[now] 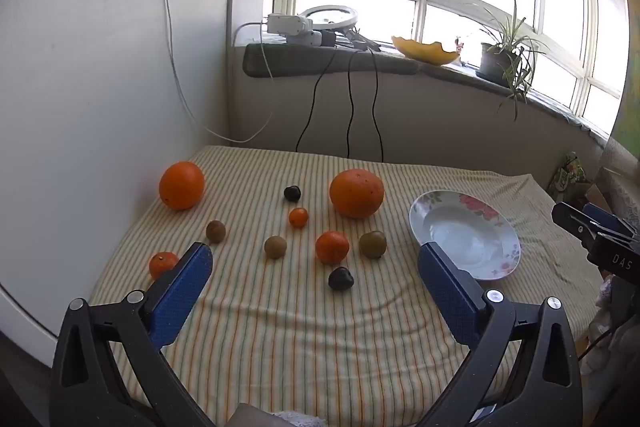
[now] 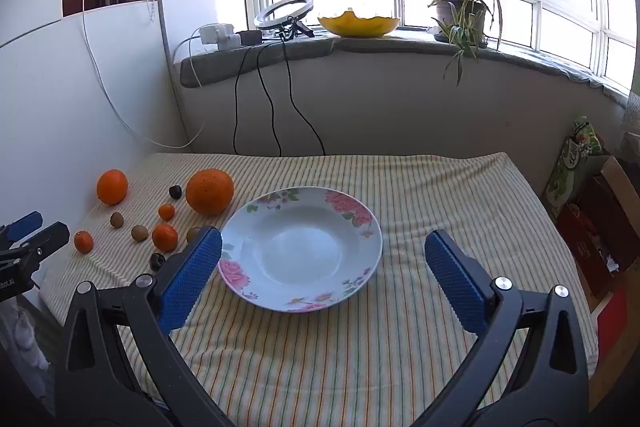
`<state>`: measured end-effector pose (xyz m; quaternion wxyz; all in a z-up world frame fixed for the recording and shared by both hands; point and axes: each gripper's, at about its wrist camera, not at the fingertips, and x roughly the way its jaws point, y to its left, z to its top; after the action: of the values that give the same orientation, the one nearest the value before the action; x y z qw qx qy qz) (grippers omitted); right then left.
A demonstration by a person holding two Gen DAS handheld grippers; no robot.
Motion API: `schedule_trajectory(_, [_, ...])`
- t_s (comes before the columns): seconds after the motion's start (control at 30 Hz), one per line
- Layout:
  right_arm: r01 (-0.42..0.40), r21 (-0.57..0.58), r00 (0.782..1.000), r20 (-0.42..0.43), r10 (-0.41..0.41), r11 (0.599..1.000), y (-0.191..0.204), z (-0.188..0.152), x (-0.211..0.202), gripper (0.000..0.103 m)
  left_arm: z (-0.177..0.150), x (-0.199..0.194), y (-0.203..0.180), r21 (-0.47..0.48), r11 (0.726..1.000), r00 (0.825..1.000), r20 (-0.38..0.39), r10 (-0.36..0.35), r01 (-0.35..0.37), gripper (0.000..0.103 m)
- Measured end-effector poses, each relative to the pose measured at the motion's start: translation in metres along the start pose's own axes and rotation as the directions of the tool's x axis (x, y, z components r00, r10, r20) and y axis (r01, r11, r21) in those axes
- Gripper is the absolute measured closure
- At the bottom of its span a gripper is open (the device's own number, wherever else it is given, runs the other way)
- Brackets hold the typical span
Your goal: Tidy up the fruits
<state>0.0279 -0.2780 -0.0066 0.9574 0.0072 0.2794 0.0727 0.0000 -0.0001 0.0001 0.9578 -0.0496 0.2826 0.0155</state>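
Note:
Several fruits lie on a striped cloth: two big oranges (image 1: 356,193) (image 1: 181,185), small tangerines (image 1: 332,247), brownish kiwis (image 1: 275,247) and dark plums (image 1: 341,278). A white flowered plate (image 1: 496,251) sits empty to their right; it also shows in the right wrist view (image 2: 360,251). My left gripper (image 1: 314,259) is open above the near fruits. My right gripper (image 2: 323,247) is open over the near side of the plate. The fruits show at the left in the right wrist view, with a big orange (image 2: 209,191).
The cloth-covered table (image 2: 440,195) stands against a white panel (image 1: 100,87) on the left and a wall with a windowsill behind. Cables (image 1: 350,107) hang from the sill. A potted plant (image 2: 460,11) and a yellow bowl (image 2: 358,23) stand on the sill. Boxes (image 2: 600,227) stand to the right.

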Motion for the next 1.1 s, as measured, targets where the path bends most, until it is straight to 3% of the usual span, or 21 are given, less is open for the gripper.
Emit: schedule_trajectory(1.1, [-0.020,0.006,1.000,0.010,0.020,1.000,0.002,0.002,-0.004,0.000,-0.001,0.004,-0.003,0.000,1.000,1.000,-0.007,-0.001,0.001,0.001])
